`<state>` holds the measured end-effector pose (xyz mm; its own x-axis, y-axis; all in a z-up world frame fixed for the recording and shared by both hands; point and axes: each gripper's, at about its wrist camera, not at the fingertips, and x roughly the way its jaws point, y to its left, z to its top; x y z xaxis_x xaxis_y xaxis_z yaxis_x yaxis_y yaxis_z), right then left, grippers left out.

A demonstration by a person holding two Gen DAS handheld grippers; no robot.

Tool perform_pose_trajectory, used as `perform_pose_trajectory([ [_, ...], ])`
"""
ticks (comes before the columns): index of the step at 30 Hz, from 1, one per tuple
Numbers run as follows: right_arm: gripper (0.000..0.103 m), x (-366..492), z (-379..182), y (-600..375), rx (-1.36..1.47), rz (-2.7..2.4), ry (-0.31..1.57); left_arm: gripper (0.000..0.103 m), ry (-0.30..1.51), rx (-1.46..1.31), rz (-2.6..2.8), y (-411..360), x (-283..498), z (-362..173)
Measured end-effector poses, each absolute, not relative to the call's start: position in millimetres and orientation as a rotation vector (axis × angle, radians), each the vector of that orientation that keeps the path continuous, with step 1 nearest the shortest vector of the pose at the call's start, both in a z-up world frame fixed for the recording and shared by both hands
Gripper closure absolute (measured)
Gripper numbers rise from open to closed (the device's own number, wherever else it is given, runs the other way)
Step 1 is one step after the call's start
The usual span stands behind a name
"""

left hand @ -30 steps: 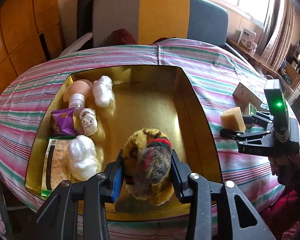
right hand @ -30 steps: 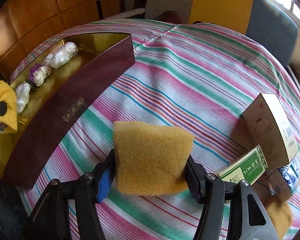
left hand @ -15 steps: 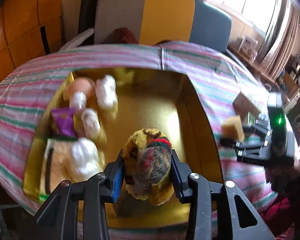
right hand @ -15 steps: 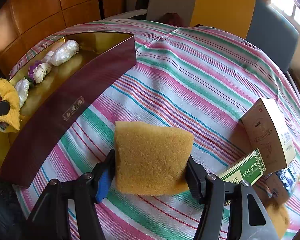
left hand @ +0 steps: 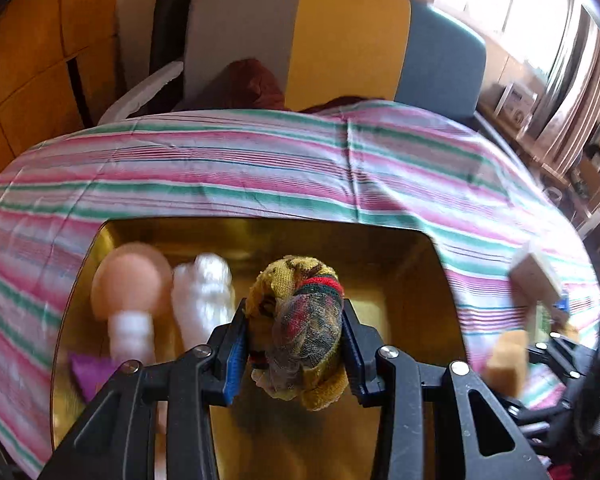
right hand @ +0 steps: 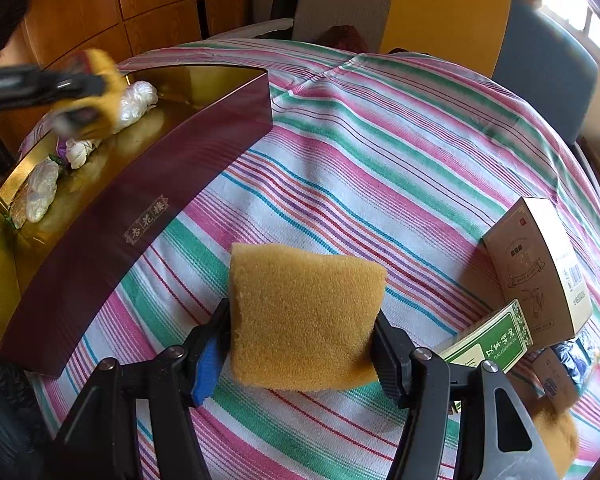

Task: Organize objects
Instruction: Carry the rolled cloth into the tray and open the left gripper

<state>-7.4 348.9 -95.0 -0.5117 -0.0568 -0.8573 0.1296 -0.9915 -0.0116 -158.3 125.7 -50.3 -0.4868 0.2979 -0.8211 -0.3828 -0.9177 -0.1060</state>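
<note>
My left gripper (left hand: 294,340) is shut on a yellow knitted bundle with red and green bands (left hand: 300,328), held above the far part of the gold-lined box (left hand: 440,280). It also shows blurred in the right wrist view (right hand: 92,92). My right gripper (right hand: 300,344) is shut on a yellow sponge (right hand: 304,316) above the striped tablecloth (right hand: 380,152), right of the box's maroon wall (right hand: 140,216). In the box lie a peach bottle with a white cap (left hand: 130,292), white wrapped bundles (left hand: 204,300) and a purple packet (left hand: 88,372).
A brown carton (right hand: 540,264), a green box (right hand: 492,340) and another sponge (right hand: 556,428) lie on the cloth at the right. A grey, yellow and blue chair back (left hand: 332,40) stands behind the table. Wooden panels (right hand: 140,8) are at the left.
My left gripper has moved forward over the box with the knitted bundle, from the near end toward the far end. My right gripper has barely moved and still holds the sponge.
</note>
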Motion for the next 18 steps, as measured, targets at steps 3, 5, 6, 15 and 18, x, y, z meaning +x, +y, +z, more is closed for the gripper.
perform_pose_trajectory([
  [3,0.039,-7.9,-94.5,348.8,1.493,-2.639,0.111,0.06,0.197,-1.374,2.406,134.2,-179.2,-70.7],
  [5,0.039,-8.1,-94.4,348.6,1.493,-2.639,0.112,0.057,0.202,-1.396,2.424,134.1,-188.3,-79.6],
  [6,0.039,-8.3,-94.4,348.3,1.493,-2.639,0.113,0.056,0.199,-1.397,2.421,134.1,-191.2,-81.3],
  [15,0.039,-9.4,-94.3,348.4,1.492,-2.639,0.108,0.034,0.267,-1.287,2.47,131.8,-177.7,-58.8],
  [18,0.039,-9.3,-94.7,347.2,1.49,-2.643,0.108,0.033,0.295,-1.248,2.508,124.2,-167.9,-48.1],
])
